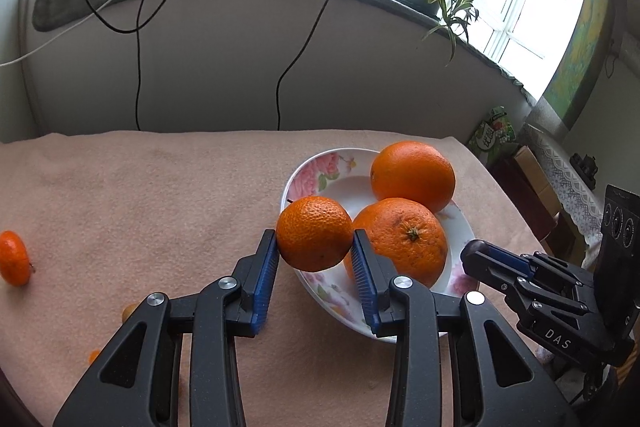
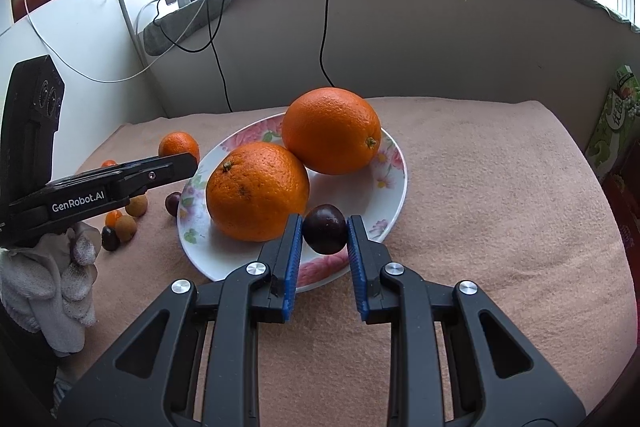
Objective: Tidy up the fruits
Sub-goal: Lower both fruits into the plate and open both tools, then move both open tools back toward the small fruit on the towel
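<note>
A mandarin (image 1: 315, 233) is clamped between the blue pads of the left gripper (image 1: 316, 247), held at the near-left rim of a floral plate (image 1: 320, 167). Just beyond and right of these jaws, two large oranges (image 1: 412, 175) (image 1: 404, 241) lie on the plate, touching. The right gripper (image 2: 323, 233), jaws narrowly set, grips a dark plum (image 2: 325, 229) over the plate's near rim. Left of it, a further mandarin (image 2: 179, 146) and small fruits (image 2: 136, 205) lie on the pink cloth (image 2: 500, 207); a gloved hand (image 2: 52, 279) carries the left gripper.
</note>
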### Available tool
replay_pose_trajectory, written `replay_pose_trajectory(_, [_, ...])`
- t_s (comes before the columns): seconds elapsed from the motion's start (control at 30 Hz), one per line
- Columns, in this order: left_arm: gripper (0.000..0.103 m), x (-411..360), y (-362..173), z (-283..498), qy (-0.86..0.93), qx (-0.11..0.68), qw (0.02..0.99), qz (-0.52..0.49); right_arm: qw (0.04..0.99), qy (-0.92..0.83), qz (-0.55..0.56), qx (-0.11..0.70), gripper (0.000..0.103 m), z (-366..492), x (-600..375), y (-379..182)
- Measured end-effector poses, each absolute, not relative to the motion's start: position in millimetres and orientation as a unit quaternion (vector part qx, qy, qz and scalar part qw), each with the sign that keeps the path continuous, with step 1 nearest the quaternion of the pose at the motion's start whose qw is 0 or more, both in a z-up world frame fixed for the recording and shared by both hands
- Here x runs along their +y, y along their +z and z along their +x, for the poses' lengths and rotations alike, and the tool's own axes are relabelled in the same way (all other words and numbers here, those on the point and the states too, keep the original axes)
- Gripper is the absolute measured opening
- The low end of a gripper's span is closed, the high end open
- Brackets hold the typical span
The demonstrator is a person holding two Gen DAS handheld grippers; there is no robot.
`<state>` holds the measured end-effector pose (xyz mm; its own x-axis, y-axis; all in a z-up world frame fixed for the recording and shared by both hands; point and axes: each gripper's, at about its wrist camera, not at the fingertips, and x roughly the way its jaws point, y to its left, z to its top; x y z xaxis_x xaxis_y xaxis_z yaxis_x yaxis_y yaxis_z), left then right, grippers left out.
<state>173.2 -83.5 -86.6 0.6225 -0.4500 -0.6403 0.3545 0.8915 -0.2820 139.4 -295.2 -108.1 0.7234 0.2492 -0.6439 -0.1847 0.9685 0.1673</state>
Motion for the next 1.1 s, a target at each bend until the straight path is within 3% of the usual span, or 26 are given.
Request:
replay_pose_trajectory(0.23, [0.036, -84.3, -85.1, 174.0, -0.222, 0.37, 0.9, -0.06, 0.926, 0.12, 0.045, 0.356, 0.025, 140.7, -295.7, -109.0])
replay_pose_trajectory(0.3, [0.036, -84.6, -84.7, 173.9, -0.222, 0.369, 0.901, -0.057, 0.927, 0.12, 0.046, 0.353, 0.036, 140.4, -295.8, -108.2])
replay_pose_trajectory(0.33, [0.037, -85.0, -84.6, 173.6, -0.221, 0.369, 0.901, -0.055, 0.928, 0.12, 0.045, 0.35, 0.047, 139.6, -296.2, -107.3])
replay_pose_trajectory(0.37, [0.043, -85.3, -84.2, 173.0, -0.22, 0.367, 0.903, -0.052, 0.929, 0.12, 0.044, 0.347, 0.055, 139.0, -296.0, -106.1])
replay_pose_trajectory(0.43, [0.059, -85.2, -82.3, 170.8, -0.221, 0.361, 0.905, -0.049, 0.931, 0.121, 0.042, 0.343, 0.058, 137.5, -294.9, -104.5])
replay_pose_trajectory(0.5, [0.062, -86.2, -79.6, 169.2, -0.223, 0.356, 0.906, -0.048, 0.931, 0.121, 0.04, 0.342, 0.061, 137.5, -294.3, -103.6])
replay_pose_trajectory(0.57, [0.072, -87.5, -77.5, 167.7, -0.223, 0.353, 0.908, -0.044, 0.932, 0.121, 0.041, 0.338, 0.073, 136.5, -294.8, -102.3])
replay_pose_trajectory(0.73, [0.077, -88.4, -75.5, 165.4, -0.221, 0.349, 0.91, -0.038, 0.937, 0.118, 0.044, 0.325, 0.091, 131.9, -296.0, -97.0])
replay_pose_trajectory(0.97, [0.078, -87.8, -72.4, 161.1, -0.215, 0.345, 0.913, -0.037, 0.94, 0.113, 0.035, 0.32, 0.101, 129.2, -292.5, -95.6])
replay_pose_trajectory(1.1, [0.078, -87.6, -69.7, 158.5, -0.216, 0.344, 0.913, -0.037, 0.941, 0.11, 0.026, 0.319, 0.101, 128.6, -288.8, -94.3])
